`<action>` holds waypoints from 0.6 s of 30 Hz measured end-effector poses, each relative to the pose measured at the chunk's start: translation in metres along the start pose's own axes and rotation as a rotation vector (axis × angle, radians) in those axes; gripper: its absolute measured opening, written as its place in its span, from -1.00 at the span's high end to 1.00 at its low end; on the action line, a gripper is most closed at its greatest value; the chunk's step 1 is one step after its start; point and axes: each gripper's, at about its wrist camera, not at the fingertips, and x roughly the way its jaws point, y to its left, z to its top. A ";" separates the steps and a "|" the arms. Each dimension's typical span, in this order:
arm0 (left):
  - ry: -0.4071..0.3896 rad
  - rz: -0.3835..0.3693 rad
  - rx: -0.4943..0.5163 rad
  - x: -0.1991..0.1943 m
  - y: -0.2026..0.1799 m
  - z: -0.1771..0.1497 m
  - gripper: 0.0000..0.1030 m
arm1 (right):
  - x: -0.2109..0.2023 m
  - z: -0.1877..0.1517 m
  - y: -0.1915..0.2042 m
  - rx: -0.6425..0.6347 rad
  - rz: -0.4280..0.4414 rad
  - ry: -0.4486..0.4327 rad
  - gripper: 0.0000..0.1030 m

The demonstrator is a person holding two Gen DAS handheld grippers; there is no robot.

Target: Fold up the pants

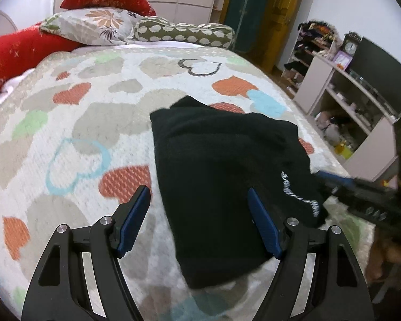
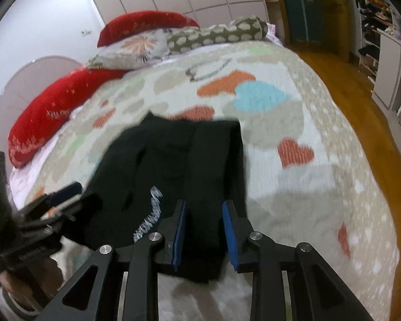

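Black pants [image 1: 222,165] lie folded into a thick rectangle on the heart-patterned bedspread [image 1: 74,123]; white lettering [image 1: 299,195] shows near their right edge. My left gripper [image 1: 200,208] is open, hovering over the near left part of the bundle, empty. My right gripper [image 2: 204,222] has its jaws partly closed around a fold of the pants [image 2: 173,160] at the near edge; it also shows in the left wrist view [image 1: 361,195] at the pants' right side. The left gripper shows blurred in the right wrist view [image 2: 40,214].
Red cushions [image 1: 16,50], a floral pillow [image 1: 91,26] and a spotted bolster [image 1: 184,33] lie at the head of the bed. White shelving [image 1: 355,107] with clutter stands to the right. Wooden floor [image 2: 361,99] runs alongside the bed.
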 end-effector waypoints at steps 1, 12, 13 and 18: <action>0.005 -0.004 -0.002 0.003 0.000 -0.003 -0.55 | 0.003 -0.005 -0.003 0.004 0.003 -0.003 0.47; 0.065 -0.160 -0.150 -0.001 0.034 0.015 -0.56 | -0.006 0.006 -0.043 0.173 0.157 -0.061 -0.28; 0.091 -0.168 -0.177 0.005 0.039 0.017 -0.56 | -0.001 0.007 -0.045 0.179 0.171 -0.049 -0.28; 0.177 -0.223 -0.251 0.035 0.052 0.019 -0.59 | 0.025 0.009 -0.047 0.183 0.259 -0.016 -0.30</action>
